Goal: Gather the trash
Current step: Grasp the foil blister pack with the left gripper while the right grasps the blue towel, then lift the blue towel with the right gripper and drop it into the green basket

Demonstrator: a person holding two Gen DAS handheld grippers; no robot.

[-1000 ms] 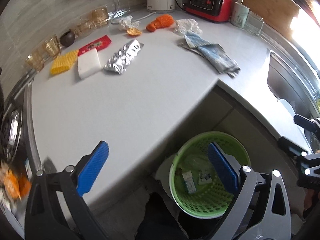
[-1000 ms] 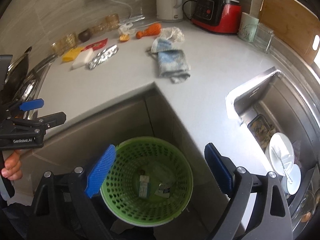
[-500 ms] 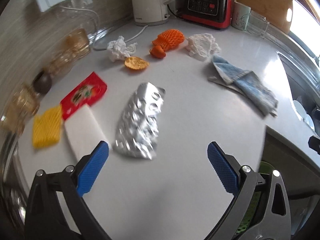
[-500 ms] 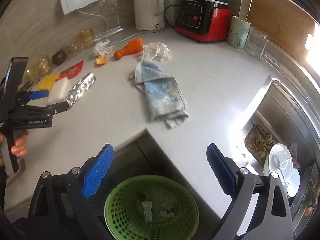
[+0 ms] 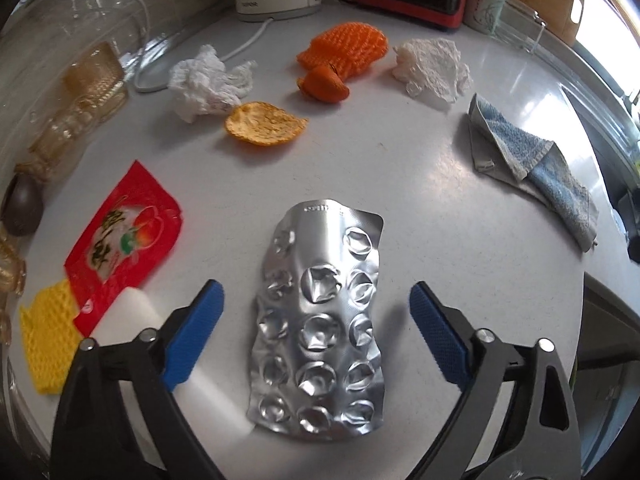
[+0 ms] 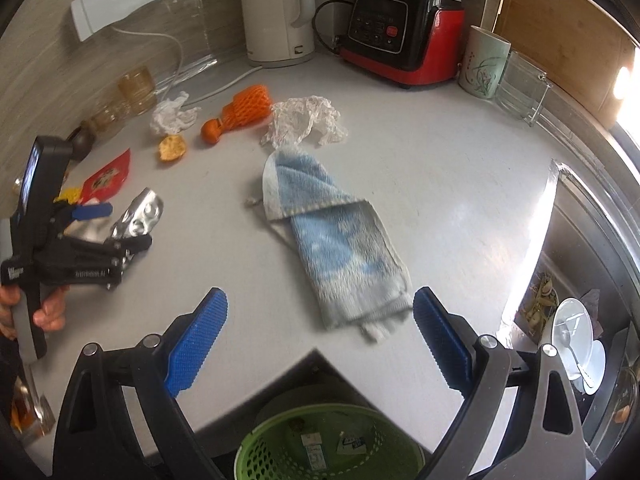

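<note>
Below, crinkled silver blister foil point(image 5: 320, 320) lies flat.

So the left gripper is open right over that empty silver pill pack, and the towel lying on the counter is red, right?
Not quite: the towel is blue, as the right wrist view shows. The rest holds: the left gripper is open, its fingers either side of the empty silver pill pack on the counter.

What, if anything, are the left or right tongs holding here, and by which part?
Nothing is held. The left tongs stand open on either side of the silver blister pack, which lies flat on the counter. The right tongs are open and empty.
</note>
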